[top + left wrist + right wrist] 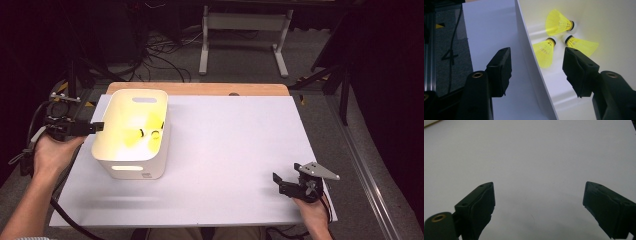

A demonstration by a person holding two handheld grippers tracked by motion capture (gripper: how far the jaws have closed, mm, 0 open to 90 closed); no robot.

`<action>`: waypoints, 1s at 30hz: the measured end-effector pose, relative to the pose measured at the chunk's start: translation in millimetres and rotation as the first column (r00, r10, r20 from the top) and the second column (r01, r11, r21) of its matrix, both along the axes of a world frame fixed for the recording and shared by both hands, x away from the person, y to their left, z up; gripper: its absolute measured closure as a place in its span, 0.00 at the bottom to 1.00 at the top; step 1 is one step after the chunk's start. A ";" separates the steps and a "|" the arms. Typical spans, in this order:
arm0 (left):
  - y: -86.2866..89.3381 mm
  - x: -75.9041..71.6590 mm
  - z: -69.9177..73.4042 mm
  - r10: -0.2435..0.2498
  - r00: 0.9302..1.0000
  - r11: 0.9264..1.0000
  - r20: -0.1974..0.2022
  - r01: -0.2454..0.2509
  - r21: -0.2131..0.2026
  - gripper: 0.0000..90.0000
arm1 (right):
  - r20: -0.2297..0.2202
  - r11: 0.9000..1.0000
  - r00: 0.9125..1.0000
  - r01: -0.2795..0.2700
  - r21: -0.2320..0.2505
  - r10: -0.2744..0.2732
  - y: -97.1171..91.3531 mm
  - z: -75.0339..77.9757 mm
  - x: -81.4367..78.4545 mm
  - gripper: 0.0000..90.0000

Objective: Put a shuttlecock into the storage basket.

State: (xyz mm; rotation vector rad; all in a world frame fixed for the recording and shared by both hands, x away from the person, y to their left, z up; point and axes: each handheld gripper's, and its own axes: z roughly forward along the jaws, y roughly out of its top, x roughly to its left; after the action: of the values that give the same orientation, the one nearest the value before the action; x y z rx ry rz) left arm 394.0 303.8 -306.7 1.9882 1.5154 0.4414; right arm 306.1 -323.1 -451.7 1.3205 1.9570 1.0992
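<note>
A white bin [131, 167] stands on the left part of the white sheet, with three yellow shuttlecocks [135, 136] lying inside. My left gripper [100, 126] is at the bin's left rim, open. In the left gripper view its jaws [537, 53] straddle the bin's side wall [525, 31], one outside and one inside, with neither pad touching it. Beyond the inner jaw lie the shuttlecocks [557, 23] [544, 51] [581, 45]. My right gripper [276, 181] rests low at the sheet's near right, open [539, 195], with nothing between its jaws.
The white sheet [230, 150] covers most of a wooden table whose far edge [200, 89] shows behind it. Cables and a white metal stand [245, 35] are on the floor beyond. A dark frame post [72, 75] stands at the far left.
</note>
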 end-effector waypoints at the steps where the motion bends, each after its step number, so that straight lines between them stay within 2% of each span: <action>1: 0.4 -0.4 -0.1 0.006 1.000 1.000 0.000 -0.006 -0.005 0.46 | 0.000 1.000 1.000 0.000 0.000 0.000 -0.1 0.0 0.0 0.13; 16: 11.2 -6.4 -3.4 0.039 0.999 0.999 0.014 -0.039 -0.004 0.45 | 0.000 1.000 1.000 -0.001 0.001 0.001 0.2 -0.3 0.2 0.13; 20: 12.9 -9.0 -6.4 0.040 0.999 0.999 0.025 -0.041 0.009 0.45 | 0.001 1.000 1.000 0.000 0.004 0.000 -0.1 -0.1 0.1 0.13; 30: 14.8 -12.9 -12.3 0.049 0.999 0.999 0.023 -0.050 0.006 0.45 | 0.001 1.000 1.000 -0.001 0.000 0.001 0.2 -0.3 0.4 0.13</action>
State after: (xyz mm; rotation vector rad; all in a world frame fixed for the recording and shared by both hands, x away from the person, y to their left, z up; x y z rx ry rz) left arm 381.1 318.7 -318.9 1.9480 1.5540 0.4885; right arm 306.5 -322.9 -452.0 1.3188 1.9571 1.1006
